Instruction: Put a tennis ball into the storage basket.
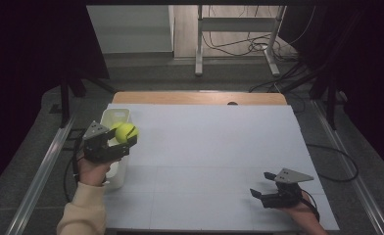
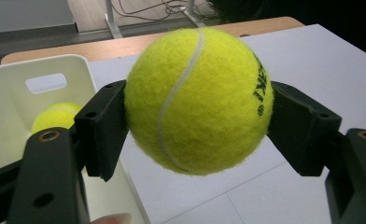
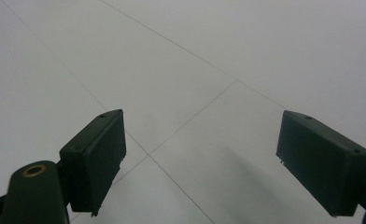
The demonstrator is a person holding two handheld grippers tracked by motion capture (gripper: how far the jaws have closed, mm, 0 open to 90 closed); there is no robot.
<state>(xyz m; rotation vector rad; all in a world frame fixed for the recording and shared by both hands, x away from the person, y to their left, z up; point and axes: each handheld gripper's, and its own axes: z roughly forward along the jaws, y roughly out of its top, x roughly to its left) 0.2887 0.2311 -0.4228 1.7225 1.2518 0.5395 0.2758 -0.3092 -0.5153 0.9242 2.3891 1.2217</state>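
I count two tennis balls. One tennis ball [image 2: 199, 100] sits pinched between the pads of my left gripper [image 1: 124, 139], both black jaws pressed against its sides, the white seam curving down its front and dark lettering on its right flank. In the high view that ball hangs just above the near edge of the white bin [image 1: 123, 115], at the left margin of the table [image 1: 219, 161]. The second ball [image 2: 55, 119] lies inside the bin, against its left wall, below the slot handle — I see one there, though the jaw hides part of the bin floor, so I can't vouch for more.

One bin, then, rectangular, standing on the table's left edge with the person's left hand [image 1: 93, 171] and a cream sleeve [image 1: 82, 210] beneath the gripper.

My right gripper [image 1: 259, 188] rests low at the near right of the table, well apart from the bin. Its jaws stand spread wide with nothing between them — just the pale table surface and its thin seam lines in the right gripper view.

Two grippers, two balls, one bin.
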